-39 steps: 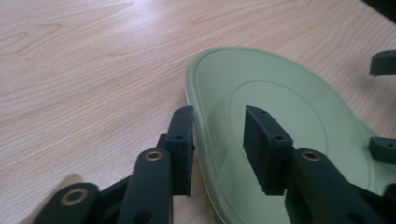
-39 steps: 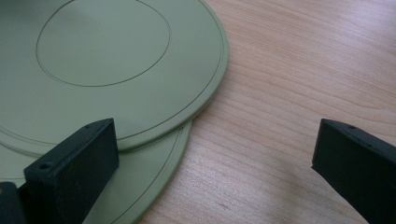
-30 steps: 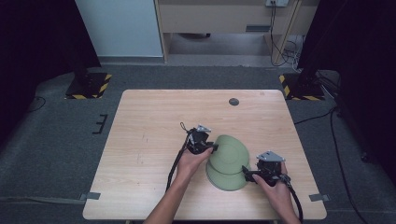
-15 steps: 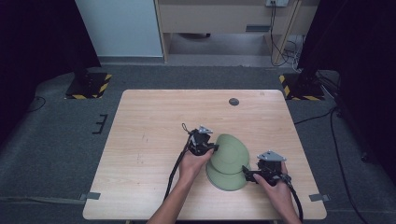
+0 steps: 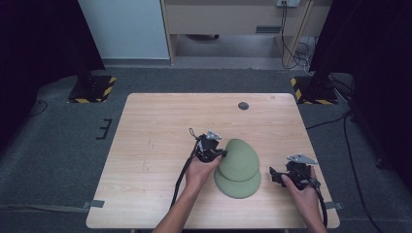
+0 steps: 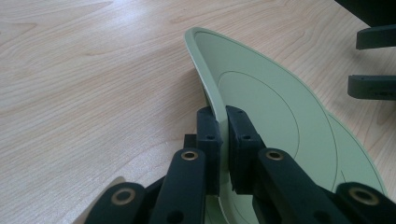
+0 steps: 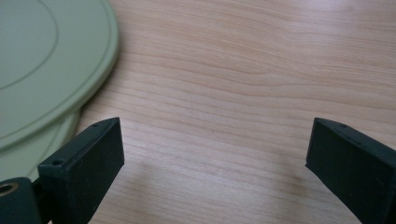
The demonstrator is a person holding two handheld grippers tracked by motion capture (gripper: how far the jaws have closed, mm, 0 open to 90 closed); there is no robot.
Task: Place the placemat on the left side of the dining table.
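Two grippers, two green plates, one wooden table.
Left gripper [image 6: 223,135]: jaws have just been closing, now clamped on the rim of the upper green plate [image 5: 239,158], tilting it up off the lower green plate [image 5: 239,184], which lies flat near the table's [image 5: 155,141] near edge. Right gripper [image 7: 212,154]: jaws wide apart, nothing between them, beside the plates over bare wood. One dark round disc [image 5: 243,105] near the far edge. No readable writing.

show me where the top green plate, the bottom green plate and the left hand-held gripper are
top green plate [image 5: 239,156], high view, its raised face
bottom green plate [image 5: 238,188], high view, near rim
left hand-held gripper [image 6: 222,122], left gripper view, between its fingertips
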